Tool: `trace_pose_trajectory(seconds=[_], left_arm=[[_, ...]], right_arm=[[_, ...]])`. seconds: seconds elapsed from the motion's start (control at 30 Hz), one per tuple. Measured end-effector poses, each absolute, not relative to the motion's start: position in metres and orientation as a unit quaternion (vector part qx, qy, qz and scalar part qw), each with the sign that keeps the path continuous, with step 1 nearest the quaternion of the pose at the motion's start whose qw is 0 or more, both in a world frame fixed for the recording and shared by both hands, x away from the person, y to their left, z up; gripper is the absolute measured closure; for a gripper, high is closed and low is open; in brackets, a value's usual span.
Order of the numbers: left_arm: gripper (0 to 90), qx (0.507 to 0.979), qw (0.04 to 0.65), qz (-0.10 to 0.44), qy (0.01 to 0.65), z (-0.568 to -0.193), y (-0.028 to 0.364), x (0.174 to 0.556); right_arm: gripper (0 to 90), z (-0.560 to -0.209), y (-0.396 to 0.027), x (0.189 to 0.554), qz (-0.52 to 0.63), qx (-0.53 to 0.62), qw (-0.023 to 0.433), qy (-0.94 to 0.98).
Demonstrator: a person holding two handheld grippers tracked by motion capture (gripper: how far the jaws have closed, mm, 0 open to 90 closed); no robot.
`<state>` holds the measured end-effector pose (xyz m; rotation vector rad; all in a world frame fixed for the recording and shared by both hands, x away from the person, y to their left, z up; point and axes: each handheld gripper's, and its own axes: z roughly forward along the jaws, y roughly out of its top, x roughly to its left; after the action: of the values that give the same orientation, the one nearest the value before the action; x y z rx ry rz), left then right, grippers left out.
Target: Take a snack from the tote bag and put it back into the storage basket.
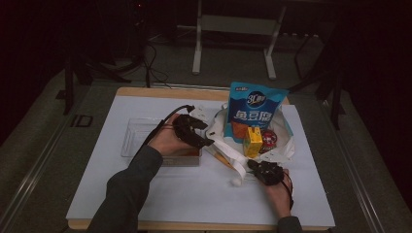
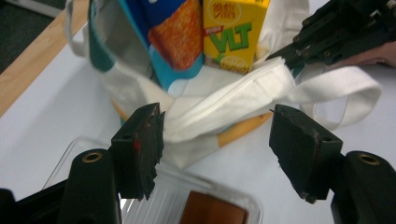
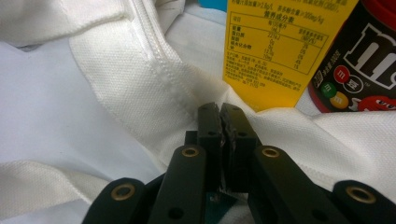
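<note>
White table [image 1: 145, 194], dim room beyond. Cloth bag [image 1: 221, 127] past centre toward one o'clock, holding blue snack pack [image 1: 255, 109] and yellow carton [image 1: 252, 141]. Right gripper [image 1: 253, 166] clenched on bag rim at five o'clock. Left gripper [image 1: 206, 141] released, over clear tray [image 1: 136, 131], bag strap [image 2: 224, 109] beyond.

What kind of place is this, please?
Probably a lab or recording room, not a home: a table under a white sheet, metal stand legs and cables on the dark floor behind.
</note>
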<state>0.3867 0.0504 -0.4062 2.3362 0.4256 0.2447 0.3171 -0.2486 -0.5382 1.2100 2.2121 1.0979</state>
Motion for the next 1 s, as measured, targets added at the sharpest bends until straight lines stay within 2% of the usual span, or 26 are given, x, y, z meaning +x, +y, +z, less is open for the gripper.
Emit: trace_pose_trajectory(seconds=[0.2, 1.0], left_arm=[[39.0, 0.908, 0.374, 0.093, 0.163, -0.406, 0.038, 0.389], [37.3, 0.909, 0.374, 0.091, 0.158, -0.412, 0.000, 0.396]], right_arm=[[86.8, -0.538, -0.249, 0.317, 0.392, 0.432, 0.194, 0.789], [86.1, -0.538, -0.250, 0.317, 0.393, 0.431, 0.192, 0.789]])
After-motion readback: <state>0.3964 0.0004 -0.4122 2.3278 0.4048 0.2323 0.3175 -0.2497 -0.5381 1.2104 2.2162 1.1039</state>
